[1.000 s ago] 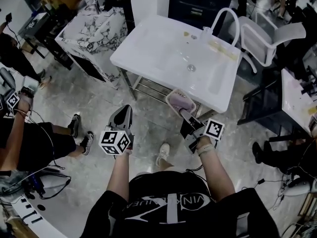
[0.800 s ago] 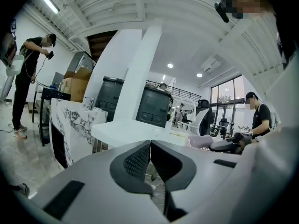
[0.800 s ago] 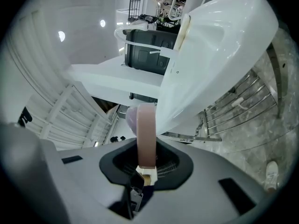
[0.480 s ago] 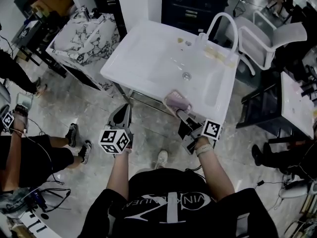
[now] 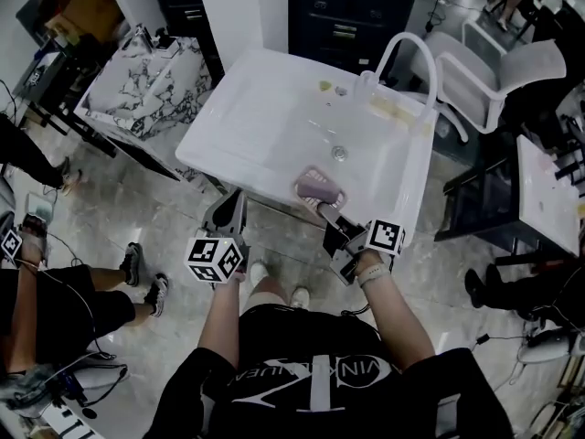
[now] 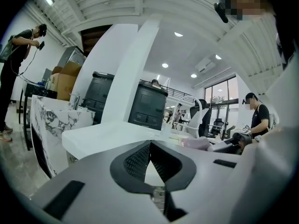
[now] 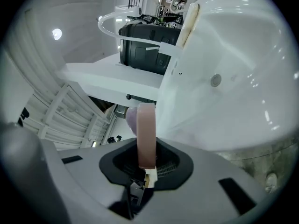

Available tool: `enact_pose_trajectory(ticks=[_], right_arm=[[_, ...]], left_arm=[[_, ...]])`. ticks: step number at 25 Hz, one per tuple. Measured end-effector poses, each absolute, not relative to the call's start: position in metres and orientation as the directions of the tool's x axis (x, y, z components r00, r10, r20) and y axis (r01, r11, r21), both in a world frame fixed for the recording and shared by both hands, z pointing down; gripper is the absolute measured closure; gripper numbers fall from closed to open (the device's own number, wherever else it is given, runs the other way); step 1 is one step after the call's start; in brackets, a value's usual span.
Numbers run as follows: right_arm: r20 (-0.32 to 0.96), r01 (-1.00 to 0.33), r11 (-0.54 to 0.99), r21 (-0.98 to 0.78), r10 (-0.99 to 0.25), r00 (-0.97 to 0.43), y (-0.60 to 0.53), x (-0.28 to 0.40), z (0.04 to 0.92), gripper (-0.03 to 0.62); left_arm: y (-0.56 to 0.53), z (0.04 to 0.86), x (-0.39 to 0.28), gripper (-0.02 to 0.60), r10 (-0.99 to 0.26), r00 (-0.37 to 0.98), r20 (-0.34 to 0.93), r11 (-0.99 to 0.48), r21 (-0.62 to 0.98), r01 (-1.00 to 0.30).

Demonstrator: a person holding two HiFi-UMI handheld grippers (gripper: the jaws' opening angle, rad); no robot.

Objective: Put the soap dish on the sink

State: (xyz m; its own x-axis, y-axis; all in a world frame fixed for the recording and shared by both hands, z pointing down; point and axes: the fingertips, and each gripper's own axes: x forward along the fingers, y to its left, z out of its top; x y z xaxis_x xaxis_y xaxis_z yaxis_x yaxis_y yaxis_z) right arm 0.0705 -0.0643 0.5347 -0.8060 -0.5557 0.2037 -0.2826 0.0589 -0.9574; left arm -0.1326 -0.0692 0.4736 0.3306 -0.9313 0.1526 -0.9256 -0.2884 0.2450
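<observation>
**Soap dish is right at the sink's front edge, right hand has it**

Head view: the right gripper is clamped down on one end of the soap dish, a pale pink-lilac oval that looks like soft plastic with a ribbed top. The dish sticks straight out ahead of the gripper and hangs just over the near rim of the sink. Its long axis points into the basin toward the drain. The sink is a glossy white rectangular slab with a shallow bowl, and the arched white faucet sits at its far side. The left gripper is just short of the sink's near edge, left of the dish, so the right hand is clearly the one to set it down. My guess is the flat ledge ahead is the obvious landing spot.

Left gripper view: jaws are together at the tips with nothing between them. The sink's flat white top is straight ahead. The dish is visible off to the right over the sink.

Right gripper view: the camera is rolled sideways here. The dish shows edge-on as a thin pinkish band pinched between the nearly closed pads, and the smooth, shiny basin wall fills the space just beyond it.
</observation>
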Motion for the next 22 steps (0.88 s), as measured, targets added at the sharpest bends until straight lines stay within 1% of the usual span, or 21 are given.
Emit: enact_pose_trajectory(ticks=[14,22], right_arm=[[0.184,-0.274,0.066,-0.959,-0.591,-0.786,-0.170,0.035,0.520,0.522],[0.207,-0.289,0.047,-0.956,-0.589,-0.781,-0.228,0.015,0.525,0.522]], left_arm=[[-0.200,0.456,-0.149,0.566,-0.896,0.426,0.125,-0.392,0.227,-0.891],[-0.265,0.464,-0.160,0.566,-0.879,0.452,0.150,-0.411,0.240,-0.879]])
